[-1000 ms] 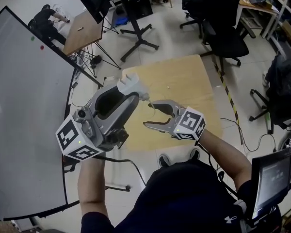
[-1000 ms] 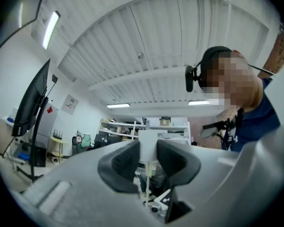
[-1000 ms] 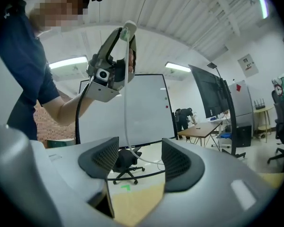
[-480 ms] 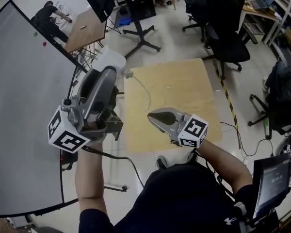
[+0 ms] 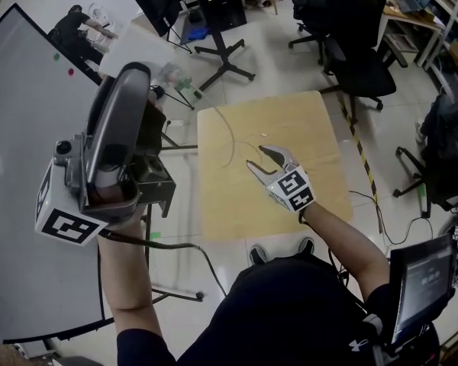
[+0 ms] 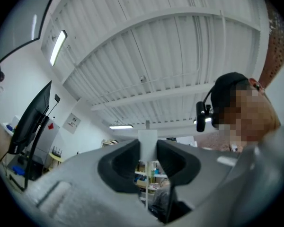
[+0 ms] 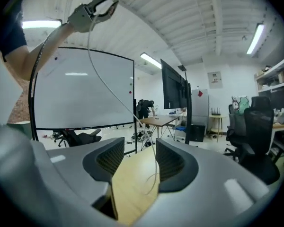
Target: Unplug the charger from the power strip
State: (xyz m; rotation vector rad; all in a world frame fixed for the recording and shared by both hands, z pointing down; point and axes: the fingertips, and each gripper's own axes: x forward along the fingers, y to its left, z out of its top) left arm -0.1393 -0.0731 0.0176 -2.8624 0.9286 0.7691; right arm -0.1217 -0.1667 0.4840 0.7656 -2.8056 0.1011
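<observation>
Now the left gripper (image 5: 131, 73), raised, clamps a white block (image 6: 147, 143); the right gripper (image 5: 261, 158), jaws just opening and empty, hovers over the table (image 5: 290, 128), cord (image 7: 155, 164) dangling ahead.

Bright, even indoor light, ceiling tube lights (image 6: 58, 47) glaring, strong fisheye bending, dark corners, foreground slightly blurred.

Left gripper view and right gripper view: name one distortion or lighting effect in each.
Left gripper view: fisheye bows the ceiling beams into arcs, corners go black, the close white block is soft. Right gripper view: the whiteboard frame curves, ceiling lamps blow out to white.
</observation>
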